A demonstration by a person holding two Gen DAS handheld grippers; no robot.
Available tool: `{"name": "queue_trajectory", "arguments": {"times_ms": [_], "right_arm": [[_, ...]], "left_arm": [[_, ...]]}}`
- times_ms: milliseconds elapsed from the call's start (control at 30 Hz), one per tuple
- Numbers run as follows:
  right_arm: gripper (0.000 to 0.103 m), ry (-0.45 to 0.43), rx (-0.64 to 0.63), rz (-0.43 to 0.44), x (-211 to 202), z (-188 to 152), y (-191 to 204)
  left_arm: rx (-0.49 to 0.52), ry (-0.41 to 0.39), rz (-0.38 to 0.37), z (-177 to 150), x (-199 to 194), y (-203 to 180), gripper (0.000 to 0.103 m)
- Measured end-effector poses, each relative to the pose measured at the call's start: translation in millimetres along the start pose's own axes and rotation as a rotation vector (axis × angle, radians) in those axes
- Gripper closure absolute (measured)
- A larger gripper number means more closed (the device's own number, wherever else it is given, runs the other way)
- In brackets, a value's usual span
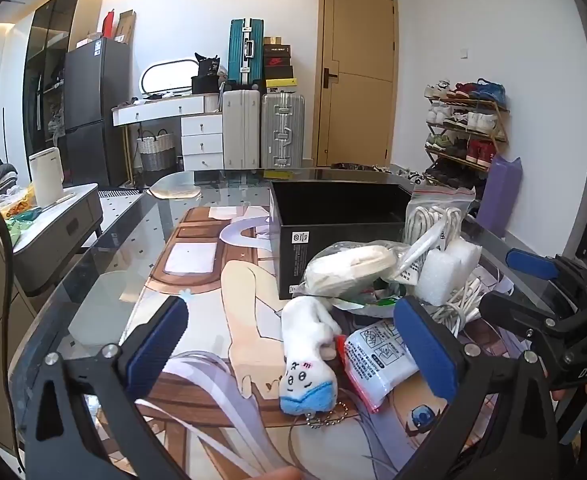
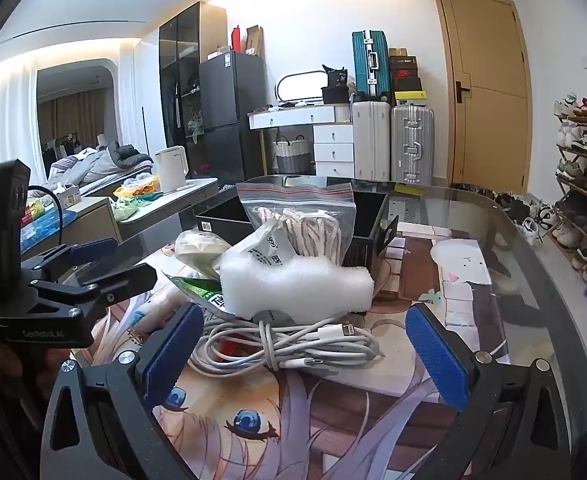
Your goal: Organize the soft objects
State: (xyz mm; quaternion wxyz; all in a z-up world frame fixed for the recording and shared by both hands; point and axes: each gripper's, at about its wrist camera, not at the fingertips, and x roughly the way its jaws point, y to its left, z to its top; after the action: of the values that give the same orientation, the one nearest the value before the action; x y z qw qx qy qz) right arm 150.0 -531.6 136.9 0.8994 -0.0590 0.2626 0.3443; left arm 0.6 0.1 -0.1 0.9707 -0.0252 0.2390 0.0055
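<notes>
Here, glass table (image 1: 105,264) with anime mat (image 1: 221,280); black box (image 1: 333,216) open-topped behind clutter pile. Zip bag of rope (image 2: 305,224) upright against box. White foam block (image 2: 293,284) long axis left-right, atop coiled white cable (image 2: 285,344). Plush keychain (image 1: 307,356) lies lengthwise, blue end toward camera. Left gripper (image 1: 293,344) spread wide, straddling plush; right gripper (image 2: 305,352) spread wide around cable, empty
</notes>
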Motion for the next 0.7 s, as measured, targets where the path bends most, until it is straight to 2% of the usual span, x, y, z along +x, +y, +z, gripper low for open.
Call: {"name": "queue_trajectory", "arguments": {"times_ms": [267, 700], "right_arm": [[0.0, -0.01, -0.001, 0.001, -0.4, 0.7, -0.5], [0.0, -0.01, -0.005, 0.002, -3.9, -1.9, 0.0]], "left_arm": [[-0.014, 0.018, -0.016, 2.0, 5.7, 3.6, 0.0], [-0.019, 0.002, -0.018, 0.3, 6.1, 2.9, 0.0]]}}
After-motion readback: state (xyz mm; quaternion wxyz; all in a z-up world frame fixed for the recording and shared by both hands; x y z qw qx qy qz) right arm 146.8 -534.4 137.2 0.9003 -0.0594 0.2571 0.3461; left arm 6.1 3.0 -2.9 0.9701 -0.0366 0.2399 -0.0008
